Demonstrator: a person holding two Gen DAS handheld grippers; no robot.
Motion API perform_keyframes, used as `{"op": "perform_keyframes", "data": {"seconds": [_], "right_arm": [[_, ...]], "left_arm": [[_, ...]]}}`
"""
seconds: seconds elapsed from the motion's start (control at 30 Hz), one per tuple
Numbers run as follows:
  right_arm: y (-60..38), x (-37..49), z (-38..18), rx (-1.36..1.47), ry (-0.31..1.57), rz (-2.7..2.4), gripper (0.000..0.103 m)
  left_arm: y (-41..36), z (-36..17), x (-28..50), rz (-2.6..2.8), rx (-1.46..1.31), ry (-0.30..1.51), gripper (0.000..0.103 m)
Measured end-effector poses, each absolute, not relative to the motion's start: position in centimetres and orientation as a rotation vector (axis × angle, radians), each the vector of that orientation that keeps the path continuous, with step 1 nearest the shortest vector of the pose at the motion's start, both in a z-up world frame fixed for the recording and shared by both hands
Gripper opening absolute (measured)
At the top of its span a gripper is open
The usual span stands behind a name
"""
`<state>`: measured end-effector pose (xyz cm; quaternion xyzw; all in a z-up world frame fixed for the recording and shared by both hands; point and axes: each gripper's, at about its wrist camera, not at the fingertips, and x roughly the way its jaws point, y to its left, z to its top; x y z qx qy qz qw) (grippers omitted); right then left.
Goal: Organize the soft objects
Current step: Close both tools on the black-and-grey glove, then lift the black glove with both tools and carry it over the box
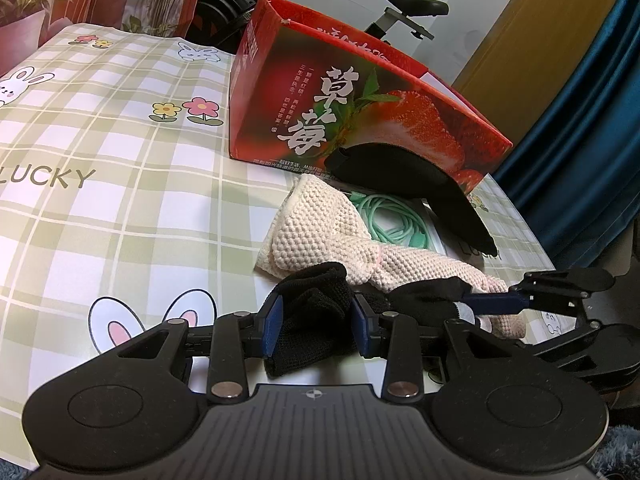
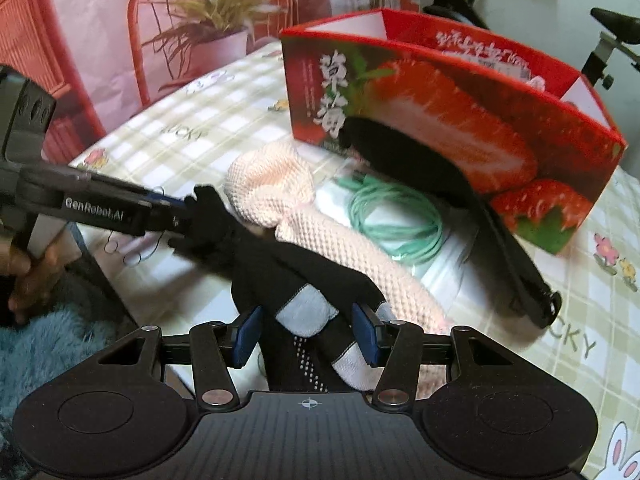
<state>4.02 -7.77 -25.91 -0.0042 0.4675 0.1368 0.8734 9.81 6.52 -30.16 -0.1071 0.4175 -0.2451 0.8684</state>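
Note:
A black sock with a grey toe (image 2: 308, 312) is stretched between my two grippers just above the table's near edge. My left gripper (image 1: 318, 326) is shut on its cuff end (image 1: 316, 312). My right gripper (image 2: 306, 334) is shut on its grey toe end. The right gripper also shows in the left wrist view (image 1: 516, 300), the left one in the right wrist view (image 2: 176, 208). A pink knitted cloth (image 1: 320, 228) lies behind the sock, also in the right wrist view (image 2: 332, 236). A red strawberry box (image 1: 352, 92) stands open behind it.
A coiled green cable (image 1: 396, 216) on a white packet and a black curved soft item (image 1: 432, 188) lie against the box. The table has a green checked cloth (image 1: 120, 160). An exercise bike (image 1: 408, 12) stands behind. A blue curtain (image 1: 580, 120) hangs at the right.

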Motion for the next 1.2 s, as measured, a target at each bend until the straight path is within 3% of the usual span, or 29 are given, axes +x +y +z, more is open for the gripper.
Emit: {"op": "perform_keyframes", "data": {"seconds": [0.43, 0.77, 0.93, 1.0, 1.13, 1.2], "right_arm": [[-6.9, 3.9, -26.9, -0.077, 1.015, 0.301, 0.053], [-6.9, 3.8, -27.0, -0.139, 1.015, 0.28, 0.041], [-6.5, 3.6, -27.2, -0.163, 1.0, 0.268, 0.041], [-6.5, 3.6, -27.1, -0.162, 1.001, 0.262, 0.035], [-7.3, 3.7, -26.6, -0.081, 0.982, 0.289, 0.01], [-7.1, 3.6, -26.4, -0.083, 0.975, 0.305, 0.01]], "left_arm": [[6.5, -30.2, 9.8, -0.513, -0.223, 0.873, 0.039], [6.5, -30.2, 9.7, -0.515, -0.219, 0.873, 0.039], [6.4, -30.2, 9.7, -0.514, -0.219, 0.872, 0.039], [6.5, -30.2, 9.7, -0.514, -0.218, 0.871, 0.038], [6.5, -29.8, 9.6, -0.536, -0.22, 0.861, 0.025], [6.6, -29.5, 9.6, -0.545, -0.221, 0.855, 0.022]]}}
